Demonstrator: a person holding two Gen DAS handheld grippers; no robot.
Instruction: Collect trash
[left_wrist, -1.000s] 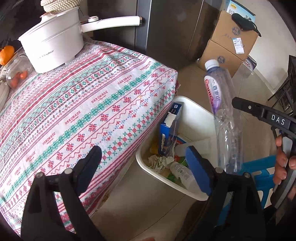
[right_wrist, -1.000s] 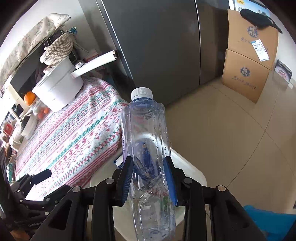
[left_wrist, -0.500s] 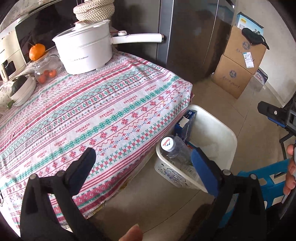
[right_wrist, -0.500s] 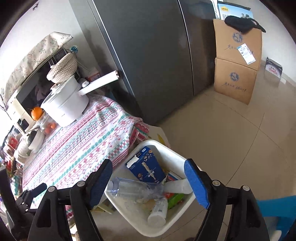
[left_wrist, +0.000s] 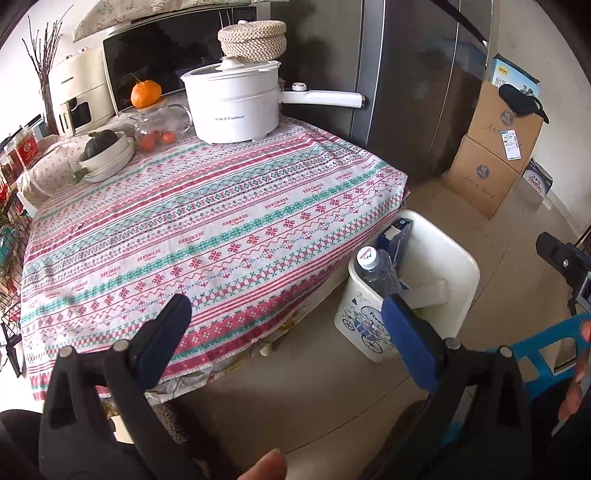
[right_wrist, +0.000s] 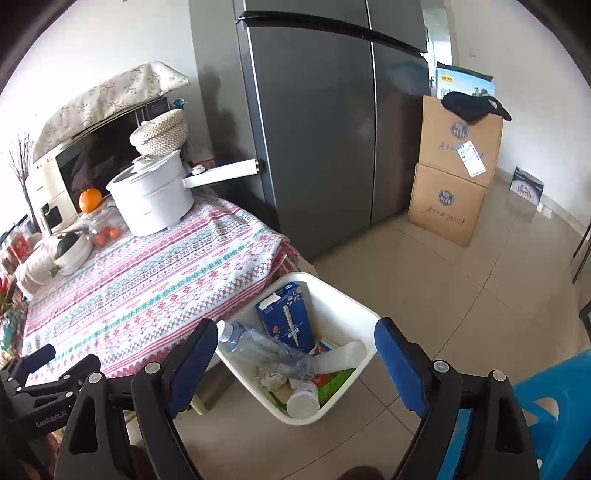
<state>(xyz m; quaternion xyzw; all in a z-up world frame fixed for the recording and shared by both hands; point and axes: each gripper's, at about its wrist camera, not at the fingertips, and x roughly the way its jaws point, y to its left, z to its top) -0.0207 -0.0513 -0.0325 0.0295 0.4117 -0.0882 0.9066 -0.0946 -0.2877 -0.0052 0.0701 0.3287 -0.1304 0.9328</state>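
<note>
Resting in the white bin (right_wrist: 334, 295) on the floor beside the counter (left_wrist: 207, 229), the clear plastic bottle (right_wrist: 258, 345) lies tilted with its capped end against the bin wall nearest the counter; in the left wrist view its white cap (left_wrist: 366, 257) pokes up at that same rim. Bin contents also visible: a blue carton (right_wrist: 286, 319) standing against the inner wall, a second small bottle with a white cap (right_wrist: 303, 400), crumpled paper and green packaging, partly hidden. Left hand-held gripper (left_wrist: 284, 339): jaws spread wide, nothing between the blue pads, hanging over the counter edge and the floor, apart from the bin. Right hand-held gripper (right_wrist: 291, 354): jaws opening, pads well clear of everything; the bin and bottle appear between them only in line of sight, lower down. Counter is covered by a striped patterned cloth (left_wrist: 177, 206) and carries a white electric pot (left_wrist: 232, 103) with a long handle, a woven basket (left_wrist: 253, 40) on top of its lid, an orange (left_wrist: 146, 94) on a glass jar, and a bowl (left_wrist: 107, 157). A grey fridge (right_wrist: 325, 140) stands behind, with stacked cardboard boxes (right_wrist: 452, 173) to its right and a blue stool (right_wrist: 554, 402) at the near right edge.
</note>
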